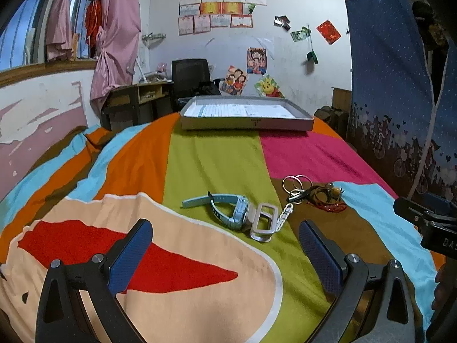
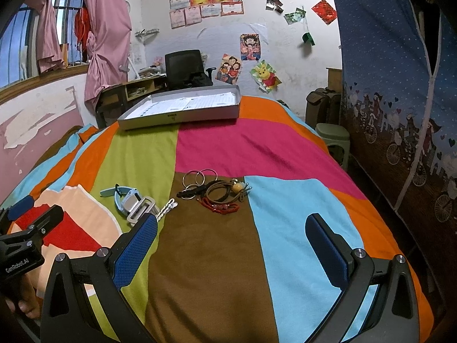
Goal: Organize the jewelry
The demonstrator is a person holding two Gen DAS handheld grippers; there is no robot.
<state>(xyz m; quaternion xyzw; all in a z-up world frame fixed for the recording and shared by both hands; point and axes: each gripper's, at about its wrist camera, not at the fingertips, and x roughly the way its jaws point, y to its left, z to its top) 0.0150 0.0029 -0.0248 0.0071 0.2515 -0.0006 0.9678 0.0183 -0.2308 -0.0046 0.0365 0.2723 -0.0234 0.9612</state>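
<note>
Jewelry lies in a loose group on the colourful bedspread. A light-blue watch (image 1: 228, 208) (image 2: 125, 198) lies next to a silver rectangular buckle (image 1: 264, 224) (image 2: 142, 210) with a white chain (image 1: 285, 213) (image 2: 167, 207). Silver rings (image 1: 297, 183) (image 2: 198, 178), a brown cord bracelet with a yellow bead (image 1: 322, 193) (image 2: 225, 191) and a red bead bracelet (image 1: 331, 207) (image 2: 221, 208) lie to their right. A shallow grey box (image 1: 248, 124) (image 2: 177, 118) sits at the far end of the bed. My left gripper (image 1: 225, 251) is open and empty, just short of the watch. My right gripper (image 2: 232, 243) is open and empty, short of the bracelets.
The bed's right edge drops off beside a blue patterned curtain (image 2: 400, 114) and a green stool (image 2: 332, 137). A desk (image 2: 134, 88) and black chair (image 2: 182, 68) stand beyond the box. The right gripper's body (image 1: 428, 220) shows at the right edge of the left wrist view.
</note>
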